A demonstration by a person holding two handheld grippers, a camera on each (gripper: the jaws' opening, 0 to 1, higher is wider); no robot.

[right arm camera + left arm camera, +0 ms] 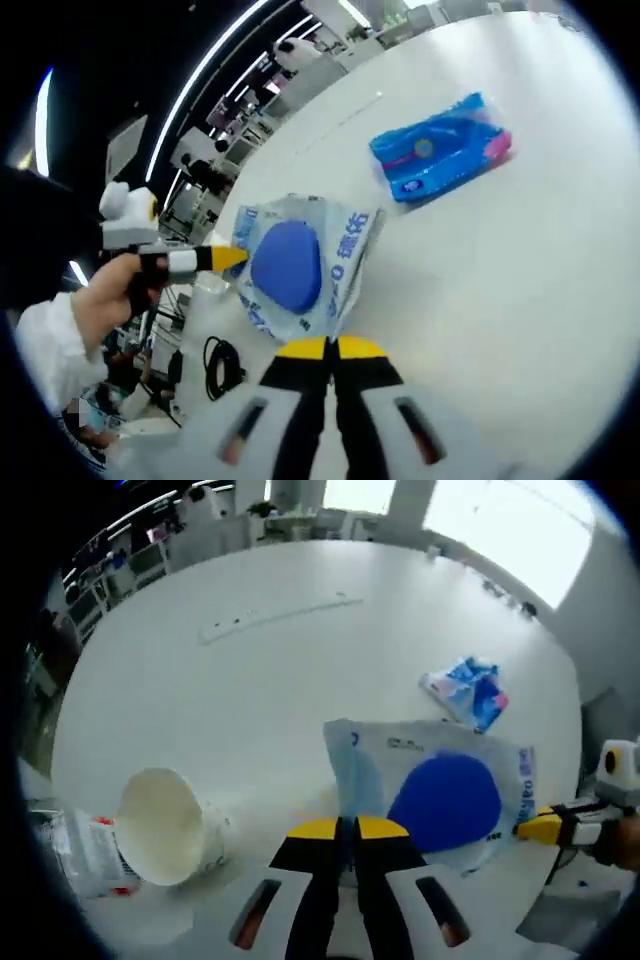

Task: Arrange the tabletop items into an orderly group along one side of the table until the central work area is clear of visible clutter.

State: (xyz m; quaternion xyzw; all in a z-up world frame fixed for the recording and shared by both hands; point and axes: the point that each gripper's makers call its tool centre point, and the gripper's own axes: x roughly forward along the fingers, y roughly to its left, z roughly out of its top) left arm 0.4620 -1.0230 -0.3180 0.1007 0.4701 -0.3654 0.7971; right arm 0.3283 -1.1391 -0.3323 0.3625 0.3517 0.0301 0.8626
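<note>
**Both tools pinching one clear bag**

I see my left tool (347, 827) and right tool (331, 347) clamped on opposite edges of the clear bag (440, 795) with a blue disc, held over the white counter (250, 700). A blue packet (468, 691) lies beyond; a tipped paper cup (165, 825) sits left, near the edge.

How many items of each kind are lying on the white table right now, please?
Clear bags with a blue disc: 1, the bag held at opposite edges by the left gripper and the right gripper.
Blue tissue packs: 1.
Paper cups on their side: 1.
Total: 3
</note>
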